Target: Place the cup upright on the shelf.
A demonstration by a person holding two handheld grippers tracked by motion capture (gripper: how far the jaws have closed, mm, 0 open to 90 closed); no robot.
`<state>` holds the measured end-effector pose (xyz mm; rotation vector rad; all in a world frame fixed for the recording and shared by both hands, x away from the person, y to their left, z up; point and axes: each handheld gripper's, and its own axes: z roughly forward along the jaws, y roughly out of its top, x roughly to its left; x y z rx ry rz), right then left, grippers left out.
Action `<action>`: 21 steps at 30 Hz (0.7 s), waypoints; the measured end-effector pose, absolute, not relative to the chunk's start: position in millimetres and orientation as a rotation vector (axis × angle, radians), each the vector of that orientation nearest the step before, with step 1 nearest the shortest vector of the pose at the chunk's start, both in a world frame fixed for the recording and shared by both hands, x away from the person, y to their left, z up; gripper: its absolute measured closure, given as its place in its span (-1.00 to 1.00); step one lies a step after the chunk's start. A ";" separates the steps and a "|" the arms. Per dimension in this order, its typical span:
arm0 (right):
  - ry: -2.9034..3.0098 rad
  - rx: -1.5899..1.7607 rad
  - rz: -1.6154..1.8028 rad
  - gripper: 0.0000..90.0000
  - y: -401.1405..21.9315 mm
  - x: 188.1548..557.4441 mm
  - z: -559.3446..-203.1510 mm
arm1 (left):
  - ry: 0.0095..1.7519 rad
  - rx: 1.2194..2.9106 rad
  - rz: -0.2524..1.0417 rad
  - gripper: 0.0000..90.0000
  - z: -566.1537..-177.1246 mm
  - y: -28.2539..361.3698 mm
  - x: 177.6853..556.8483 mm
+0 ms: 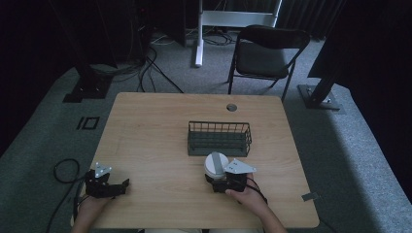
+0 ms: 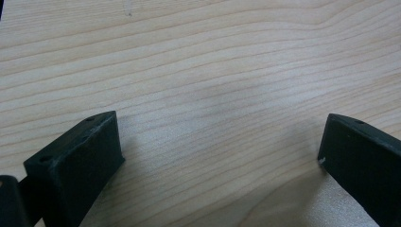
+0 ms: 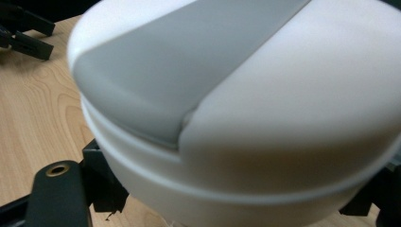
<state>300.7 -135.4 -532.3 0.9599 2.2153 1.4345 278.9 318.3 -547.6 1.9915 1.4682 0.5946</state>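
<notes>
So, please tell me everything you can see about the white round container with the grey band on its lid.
The white round container looks like smooth plastic, with a domed lid crossed by a wide grey band and a raised rim line where lid meets body. The lid is on. It stands just in front of the dark wire basket, near the table's right front. The right claw is shut on its lower body, jaws at either side.

The wire basket [image 1: 219, 138] sits mid-table; the container [image 1: 215, 165] in my right gripper [image 1: 224, 183] is just before it, my left gripper [image 1: 109, 187] far to its left
</notes>
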 end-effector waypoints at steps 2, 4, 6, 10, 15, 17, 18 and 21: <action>2.222 0.957 1.428 -0.60 -136.0 300.6 -531.5 | 1.468 1.991 0.595 -0.99 -547.6 318.3 278.9; 2.224 0.956 1.425 -0.59 -136.4 300.7 -530.9 | 1.468 1.992 0.595 -0.99 -547.6 318.3 278.9; 2.217 0.965 1.438 -0.59 -138.0 300.4 -527.0 | 1.468 1.990 0.595 -0.99 -547.7 318.3 278.9; 2.211 0.954 1.419 -0.59 -138.9 299.9 -521.3 | 1.468 1.991 0.595 -0.99 -547.6 318.3 278.9; 2.196 0.946 1.417 -0.59 -140.2 300.4 -513.1 | 1.468 1.991 0.595 -0.99 -547.6 318.3 278.9; 2.198 0.938 1.417 -0.59 -140.4 300.6 -508.9 | 1.468 1.991 0.595 -0.99 -547.6 318.3 279.0; 2.195 0.939 1.418 -0.59 -140.5 300.6 -506.7 | 1.469 1.990 0.595 -0.99 -547.6 318.3 278.9; 2.191 0.931 1.412 -0.59 -140.3 301.0 -502.4 | 1.468 1.991 0.595 -0.99 -547.6 318.3 278.9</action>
